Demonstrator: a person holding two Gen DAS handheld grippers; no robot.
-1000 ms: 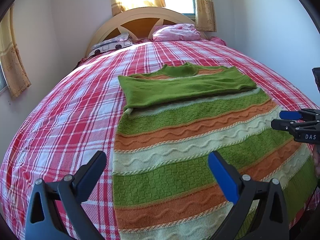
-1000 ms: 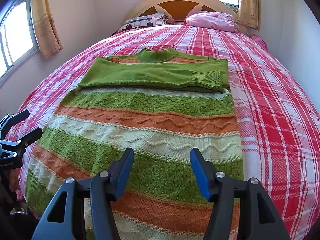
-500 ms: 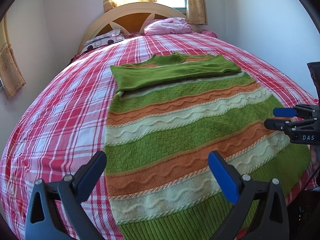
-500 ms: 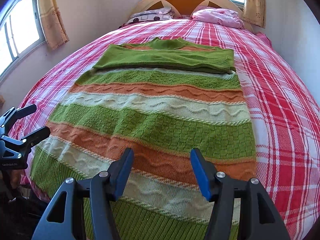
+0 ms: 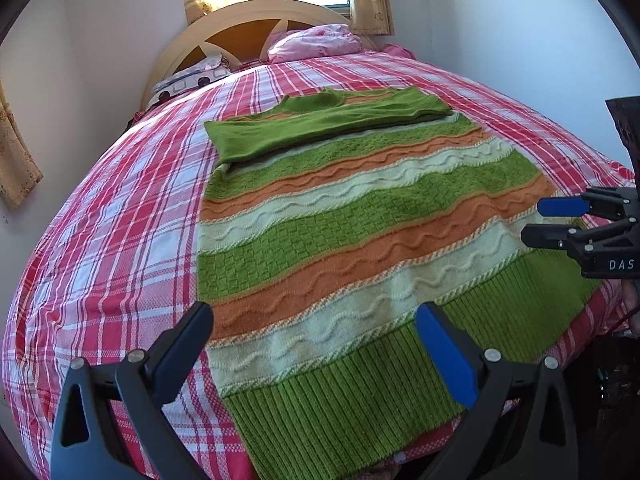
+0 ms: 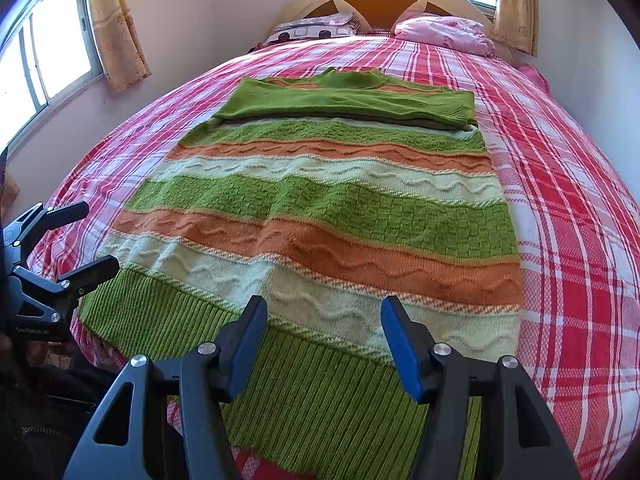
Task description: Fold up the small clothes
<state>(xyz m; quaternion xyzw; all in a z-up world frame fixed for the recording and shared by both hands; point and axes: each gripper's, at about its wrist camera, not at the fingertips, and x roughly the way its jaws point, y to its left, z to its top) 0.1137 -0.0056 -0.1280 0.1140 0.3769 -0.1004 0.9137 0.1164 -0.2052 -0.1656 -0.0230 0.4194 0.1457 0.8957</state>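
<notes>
2 grippers hover over the near end of a striped knitted sweater (image 5: 360, 232) that lies flat on a bed covered with a red plaid sheet (image 5: 120, 232); its ribbed green hem (image 6: 320, 392) reaches the foot edge of the bed, and its green sleeves (image 6: 352, 102) are folded across the chest, below the collar; the left gripper (image 5: 316, 344) has its jaws wide apart above the hem's left corner, nothing between them; the right gripper (image 6: 322, 334) has its jaws parted too, over the hem toward the right side, empty, not touching the knit as far as I can tell; 2 pillows, 1 patterned (image 6: 320, 28) and 1 pink (image 6: 444, 32), sit against the arched wooden headboard (image 5: 248, 28) beneath a curtained window
</notes>
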